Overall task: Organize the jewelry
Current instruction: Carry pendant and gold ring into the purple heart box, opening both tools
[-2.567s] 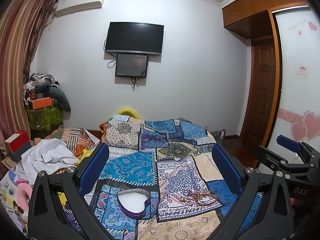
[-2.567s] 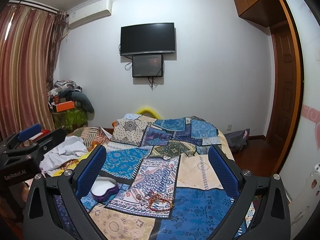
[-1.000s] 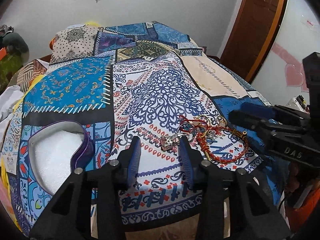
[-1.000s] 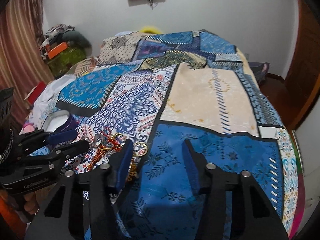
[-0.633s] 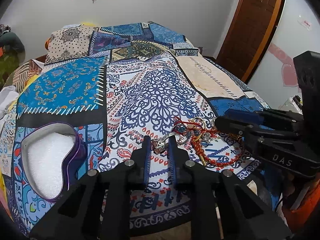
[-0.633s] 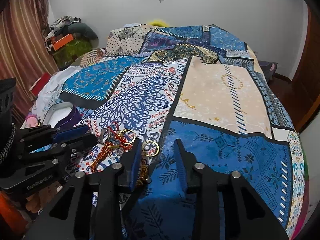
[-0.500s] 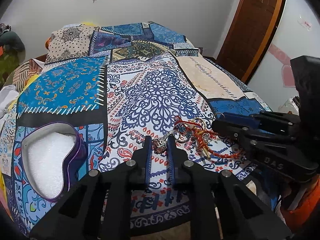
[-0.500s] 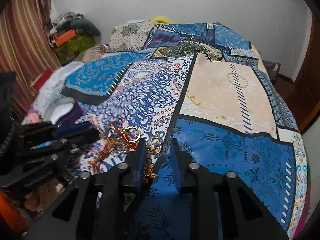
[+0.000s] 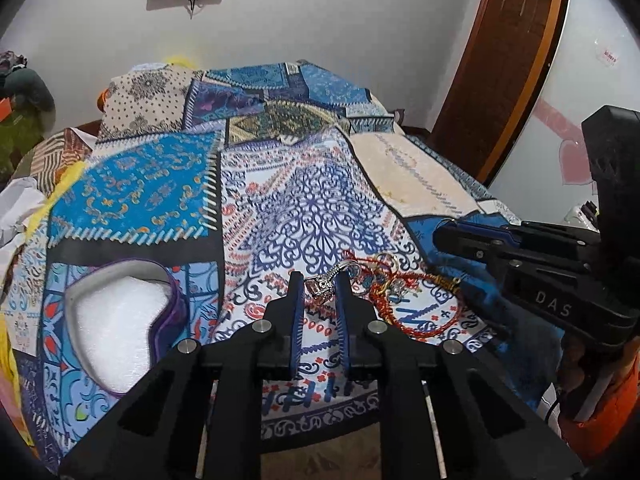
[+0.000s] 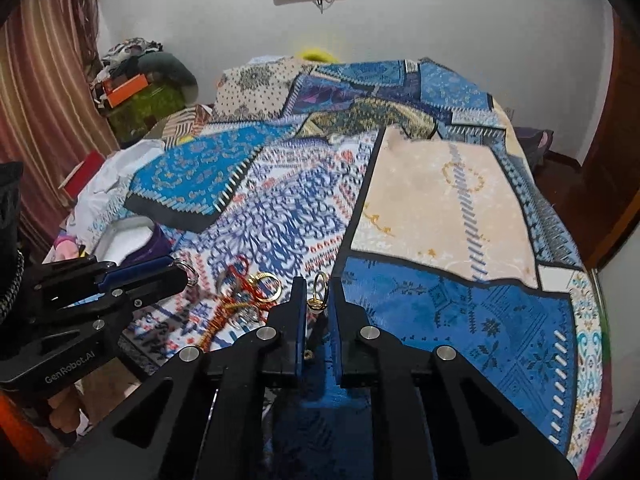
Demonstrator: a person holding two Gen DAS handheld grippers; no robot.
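Note:
A tangle of jewelry [image 9: 394, 288] with a red cord bracelet, gold hoops and silver pieces lies on the patterned bedspread [image 9: 312, 216]. My left gripper [image 9: 319, 280] is shut on a silver ring [image 9: 322, 286] at the pile's left edge. My right gripper [image 10: 318, 286] is shut on a gold earring [image 10: 318, 292] and holds it just above the bedspread, right of the pile [image 10: 244, 296]. A purple heart-shaped box [image 9: 120, 320] with white foam lining sits open to the left; it also shows in the right wrist view [image 10: 132, 240].
The bedspread [image 10: 440, 200] covers the whole bed. Clothes and boxes [image 10: 136, 76] are piled at the far left by a curtain [image 10: 44, 92]. A wooden door [image 9: 508, 60] stands to the right. White cloth [image 10: 108, 188] lies at the bed's left edge.
Both grippers dropped from a raised, open pose to the pile and closed. The left closed on the silver ring. The right closed on the gold earring and lifted it slightly.

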